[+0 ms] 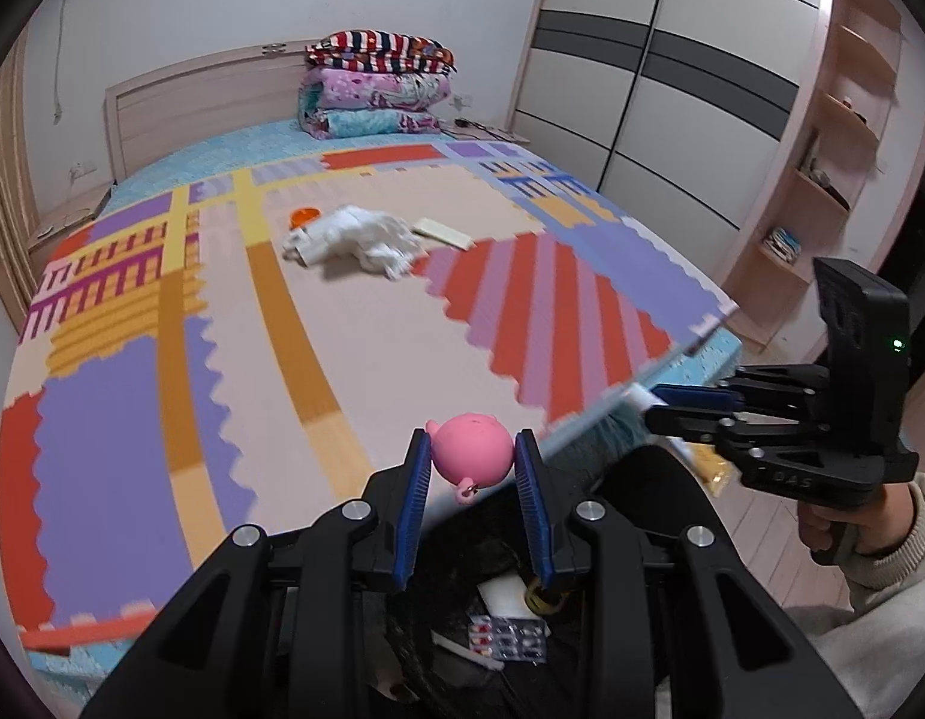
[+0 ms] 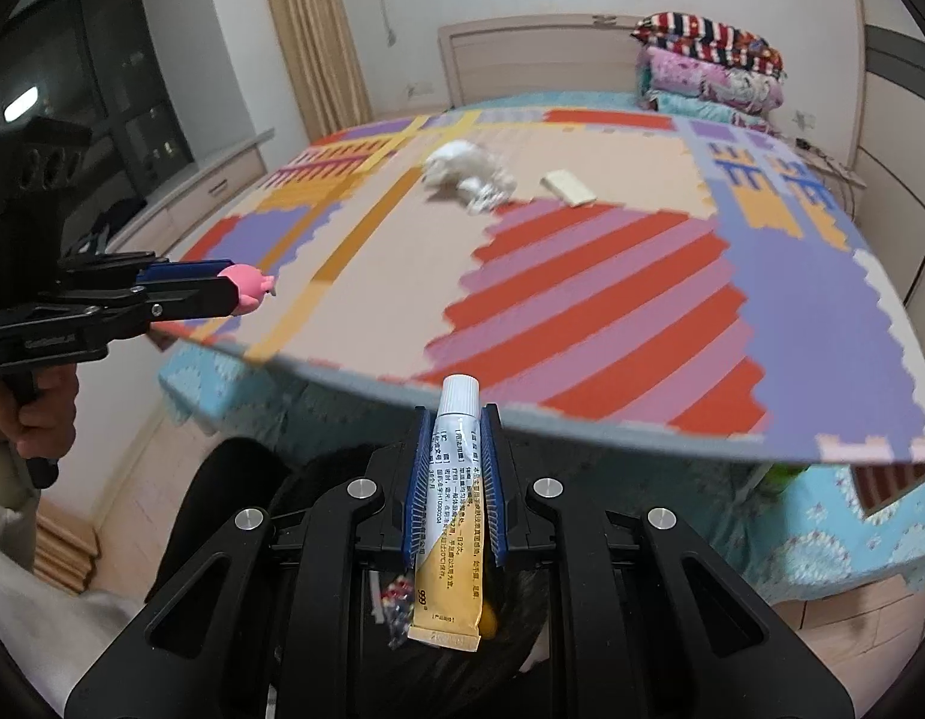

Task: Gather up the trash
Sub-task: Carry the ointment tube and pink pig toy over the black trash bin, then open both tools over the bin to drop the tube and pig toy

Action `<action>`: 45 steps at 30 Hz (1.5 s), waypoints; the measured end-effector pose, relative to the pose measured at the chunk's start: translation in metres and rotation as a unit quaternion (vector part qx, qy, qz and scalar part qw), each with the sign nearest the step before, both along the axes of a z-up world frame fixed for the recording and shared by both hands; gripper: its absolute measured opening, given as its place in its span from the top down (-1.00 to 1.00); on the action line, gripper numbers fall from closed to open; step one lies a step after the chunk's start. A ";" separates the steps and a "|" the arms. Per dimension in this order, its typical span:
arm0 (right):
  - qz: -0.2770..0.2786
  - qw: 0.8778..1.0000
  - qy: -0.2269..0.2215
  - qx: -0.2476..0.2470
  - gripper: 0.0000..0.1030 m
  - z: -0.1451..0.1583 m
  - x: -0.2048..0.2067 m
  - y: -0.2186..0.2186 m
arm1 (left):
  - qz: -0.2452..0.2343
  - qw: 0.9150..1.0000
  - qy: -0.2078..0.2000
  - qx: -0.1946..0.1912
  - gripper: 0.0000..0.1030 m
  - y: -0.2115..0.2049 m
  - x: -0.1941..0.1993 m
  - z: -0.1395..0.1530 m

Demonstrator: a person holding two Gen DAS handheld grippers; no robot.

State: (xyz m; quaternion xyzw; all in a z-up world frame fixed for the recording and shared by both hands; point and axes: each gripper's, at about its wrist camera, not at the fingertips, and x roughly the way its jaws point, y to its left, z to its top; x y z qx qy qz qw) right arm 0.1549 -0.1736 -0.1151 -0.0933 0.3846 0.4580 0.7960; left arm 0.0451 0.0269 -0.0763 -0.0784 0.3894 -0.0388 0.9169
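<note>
pink toy (image 1: 473,459) pinched | tube (image 2: 452,497) pinched | mat edge (image 2: 582,419) just ahead

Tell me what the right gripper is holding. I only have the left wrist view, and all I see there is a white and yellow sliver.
Observer: An ointment tube with its white cap pointing forward, clamped in the right gripper.
Operator: Is the whole tube inside the grip?
Observer: No. Its yellow crimped end hangs out behind the pads, over the dark bin.
Operator: How does my pink toy look from that side?
Observer: The pink toy is pinched at the very tips of the left gripper and mostly sticks out past them.
</note>
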 end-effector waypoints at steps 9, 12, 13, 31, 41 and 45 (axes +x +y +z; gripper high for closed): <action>0.027 0.999 0.035 -0.031 0.66 -0.035 -0.017 0.012 | -0.019 0.999 0.043 -0.014 0.46 -0.022 -0.020 -0.042; 0.033 0.997 0.050 -0.047 0.66 -0.050 -0.019 0.016 | -0.019 0.998 0.063 -0.025 0.46 -0.024 -0.020 -0.061; 0.034 0.997 0.054 -0.052 0.66 -0.055 -0.019 0.018 | -0.020 0.997 0.070 -0.027 0.46 -0.025 -0.020 -0.069; 0.044 0.982 0.124 -0.133 0.66 -0.134 -0.017 0.033 | -0.034 0.982 0.177 -0.052 0.46 -0.035 -0.007 -0.170; 0.054 0.981 0.126 -0.138 0.64 -0.143 -0.016 0.035 | -0.030 0.978 0.199 -0.055 0.45 -0.033 -0.004 -0.181; 0.053 0.983 0.121 -0.126 0.38 -0.137 -0.016 0.032 | -0.028 0.977 0.198 -0.070 0.38 -0.033 -0.003 -0.177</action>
